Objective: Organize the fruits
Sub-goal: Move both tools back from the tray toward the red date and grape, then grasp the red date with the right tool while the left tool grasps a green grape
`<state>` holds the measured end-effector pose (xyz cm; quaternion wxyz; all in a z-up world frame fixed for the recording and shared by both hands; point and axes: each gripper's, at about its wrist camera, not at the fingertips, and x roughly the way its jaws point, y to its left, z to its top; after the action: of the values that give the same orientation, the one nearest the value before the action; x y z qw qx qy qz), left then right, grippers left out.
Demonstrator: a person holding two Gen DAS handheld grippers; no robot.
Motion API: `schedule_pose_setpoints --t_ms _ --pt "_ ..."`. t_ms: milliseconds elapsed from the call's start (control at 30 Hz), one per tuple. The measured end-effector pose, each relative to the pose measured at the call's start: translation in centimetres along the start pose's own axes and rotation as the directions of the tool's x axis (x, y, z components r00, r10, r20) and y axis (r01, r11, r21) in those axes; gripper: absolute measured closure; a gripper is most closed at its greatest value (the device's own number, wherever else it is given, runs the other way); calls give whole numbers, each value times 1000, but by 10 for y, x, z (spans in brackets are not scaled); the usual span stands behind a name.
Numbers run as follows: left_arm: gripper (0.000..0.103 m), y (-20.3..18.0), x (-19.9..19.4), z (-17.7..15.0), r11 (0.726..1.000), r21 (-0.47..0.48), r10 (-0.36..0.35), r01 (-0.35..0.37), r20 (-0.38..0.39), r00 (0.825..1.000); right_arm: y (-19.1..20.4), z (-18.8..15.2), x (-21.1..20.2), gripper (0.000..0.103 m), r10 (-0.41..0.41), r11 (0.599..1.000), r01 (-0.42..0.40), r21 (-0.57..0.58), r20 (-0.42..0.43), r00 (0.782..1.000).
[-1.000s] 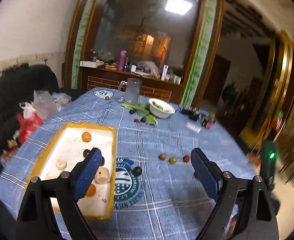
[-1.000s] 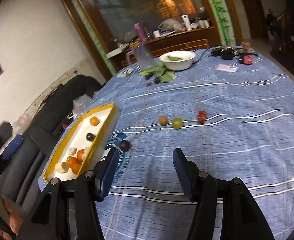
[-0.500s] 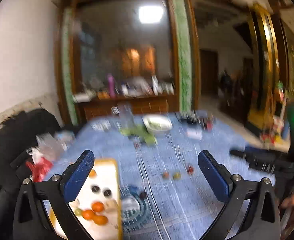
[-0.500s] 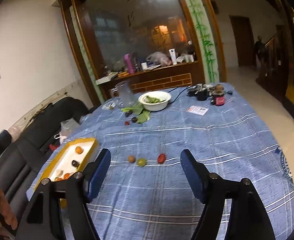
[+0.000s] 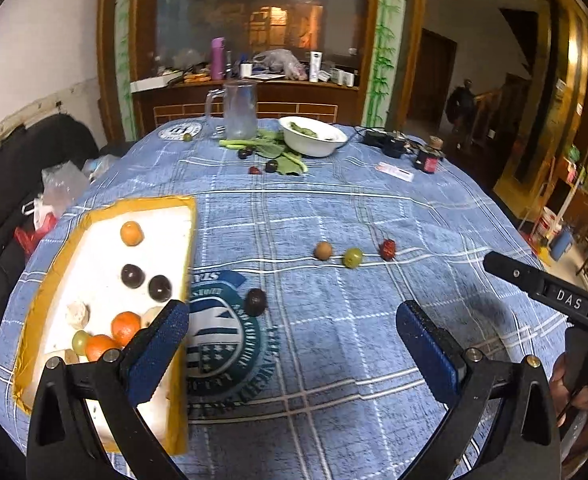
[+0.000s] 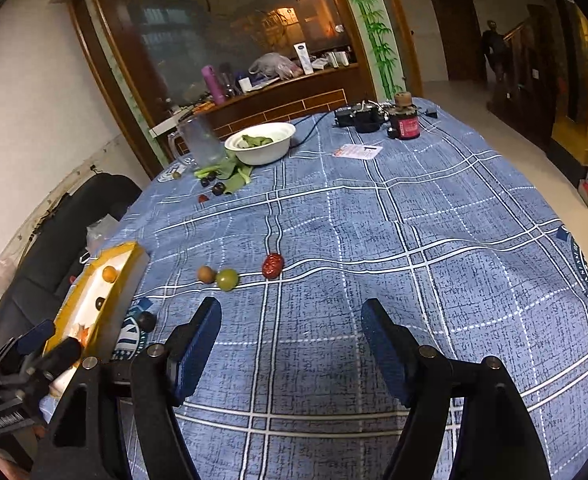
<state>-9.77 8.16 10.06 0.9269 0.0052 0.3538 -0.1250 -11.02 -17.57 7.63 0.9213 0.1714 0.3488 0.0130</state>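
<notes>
A yellow-rimmed white tray (image 5: 153, 202) lies on the left of the blue checked tablecloth and holds oranges (image 5: 125, 326), two dark plums (image 5: 132, 275) and other fruit. A loose dark plum (image 5: 255, 301) rests on the cloth just right of the tray. Farther on, a brown fruit (image 5: 322, 250), a green one (image 5: 352, 257) and a red one (image 5: 388, 249) sit in a row. My left gripper (image 5: 291, 312) hovers wide open and empty, the loose plum just ahead of its left finger. My right gripper (image 6: 290, 305) is open and empty, short of the red fruit (image 6: 272, 265) and the green fruit (image 6: 227, 279).
At the far side stand a white bowl of greens (image 5: 312, 140), a glass pitcher (image 5: 239, 110), leaves with small dark fruit (image 5: 271, 166), a red jar (image 6: 405, 122) and a card (image 6: 358, 151). A dark sofa with bags (image 5: 59, 184) borders the table's left. A hand (image 5: 582, 384) shows at the right edge.
Both grippers' jaws have spread wider. The left view tipped up toward the room, then came back down over the table. The right gripper has shifted right, away from the tray, and now faces the three fruit.
</notes>
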Motion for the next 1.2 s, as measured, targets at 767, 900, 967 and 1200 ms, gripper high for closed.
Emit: schedule_pose_setpoints --t_ms 767,900,967,1200 --pt "0 14 52 38 999 -47 -26 24 -49 998 23 27 151 49 27 995 -45 -85 -199 980" --pt "1 6 82 43 997 -57 -62 57 -87 994 29 26 156 78 -18 987 -12 -162 -180 983" --pt "11 2 93 43 997 -59 -59 53 -105 993 28 26 155 78 -1 987 -29 -161 -182 983" --pt "39 -21 119 39 990 -31 -138 135 -145 980 9 37 145 78 9 997 -20 -77 -143 990"
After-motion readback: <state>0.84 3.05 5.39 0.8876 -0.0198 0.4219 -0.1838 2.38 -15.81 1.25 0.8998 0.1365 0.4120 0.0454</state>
